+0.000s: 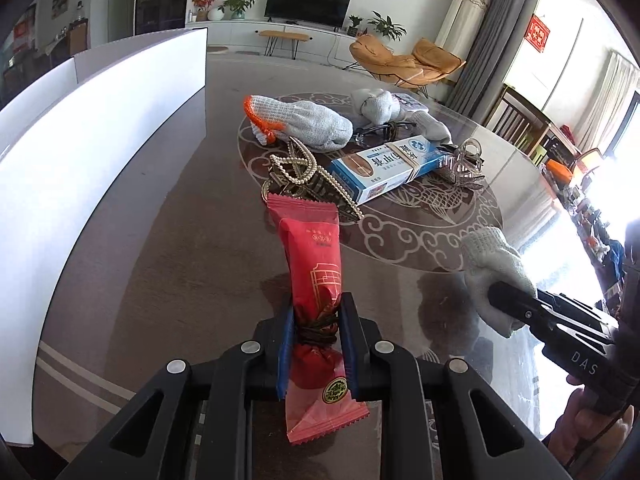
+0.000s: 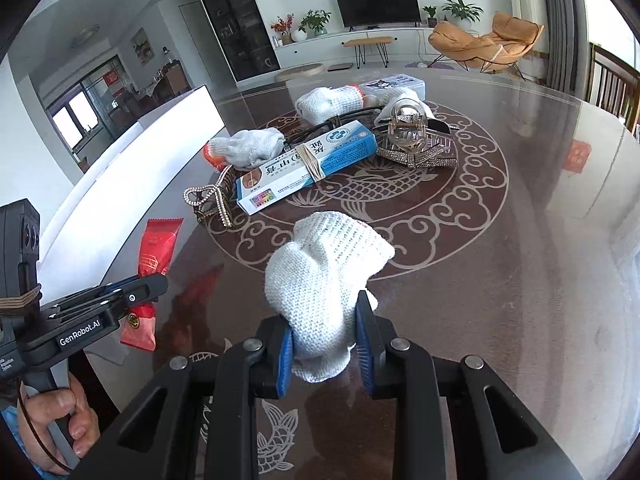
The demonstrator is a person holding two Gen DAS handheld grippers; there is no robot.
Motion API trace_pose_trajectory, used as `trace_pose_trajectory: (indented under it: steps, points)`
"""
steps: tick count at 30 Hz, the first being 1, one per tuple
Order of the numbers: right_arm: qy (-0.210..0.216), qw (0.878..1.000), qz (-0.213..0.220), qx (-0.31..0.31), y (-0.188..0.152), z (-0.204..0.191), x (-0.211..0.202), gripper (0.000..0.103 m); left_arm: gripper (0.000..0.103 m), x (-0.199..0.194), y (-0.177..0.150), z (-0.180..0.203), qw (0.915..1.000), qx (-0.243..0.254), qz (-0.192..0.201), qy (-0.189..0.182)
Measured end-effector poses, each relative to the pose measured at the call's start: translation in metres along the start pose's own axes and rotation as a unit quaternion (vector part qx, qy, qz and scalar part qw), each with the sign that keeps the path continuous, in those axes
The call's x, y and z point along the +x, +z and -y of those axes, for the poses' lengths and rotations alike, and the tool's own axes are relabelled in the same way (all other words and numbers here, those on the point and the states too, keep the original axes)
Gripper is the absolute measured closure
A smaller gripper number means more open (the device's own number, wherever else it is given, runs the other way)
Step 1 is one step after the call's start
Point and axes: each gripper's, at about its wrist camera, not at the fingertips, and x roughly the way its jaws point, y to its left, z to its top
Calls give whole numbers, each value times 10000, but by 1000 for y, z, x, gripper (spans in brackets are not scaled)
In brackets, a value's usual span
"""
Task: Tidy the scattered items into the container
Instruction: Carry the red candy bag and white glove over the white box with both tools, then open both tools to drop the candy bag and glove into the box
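My left gripper (image 1: 316, 312) is shut on a red snack packet (image 1: 314, 264) and holds it above the table; the packet also shows in the right wrist view (image 2: 154, 256). My right gripper (image 2: 326, 312) is shut on a white knit glove (image 2: 324, 264), which also shows in the left wrist view (image 1: 494, 268). The white container (image 1: 80, 152) stands at the left, its wall also in the right wrist view (image 2: 132, 168). On the table lie a blue and white box (image 1: 394, 166), an orange-cuffed glove (image 1: 300, 122), a pearl hair clip (image 1: 298, 176) and a clear hair clip (image 2: 408, 120).
More gloves (image 2: 340, 100) and a small patterned box (image 2: 394, 82) lie at the far side of the round glass-topped table (image 2: 520, 240). Dark cables or glasses (image 1: 380, 130) lie behind the blue box. A rhinestone clip (image 2: 420, 154) lies by the clear one.
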Motion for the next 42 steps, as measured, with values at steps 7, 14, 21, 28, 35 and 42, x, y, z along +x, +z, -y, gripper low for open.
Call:
trace_pose_trajectory:
  steps: [7, 14, 21, 28, 35, 42]
  points:
    - [373, 9988, 103, -301, 22, -38, -10, 76, 82, -33, 20, -5, 9991, -198, 253, -262]
    - [1031, 9859, 486, -1228, 95, -141, -21, 76, 82, -120, 69, -74, 9931, -511, 1049, 85]
    - [1890, 9573, 537, -2122, 169, -304, 19, 76, 82, -141, 101, -215, 9807, -1294, 1000, 1068]
    - [1908, 9444, -523, -2628, 180, -407, 131, 76, 80, -100, 106, -308, 9703, -2008, 115, 1344]
    - [1838, 9501, -1062, -2285, 186, -412, 180, 44, 29, -90, 98, -324, 9596, -2363, -46, 1526]
    - [1797, 9605, -821, -1960, 198, -382, 165, 42, 29, -106, 98, -303, 9630, -2096, 199, 1681]
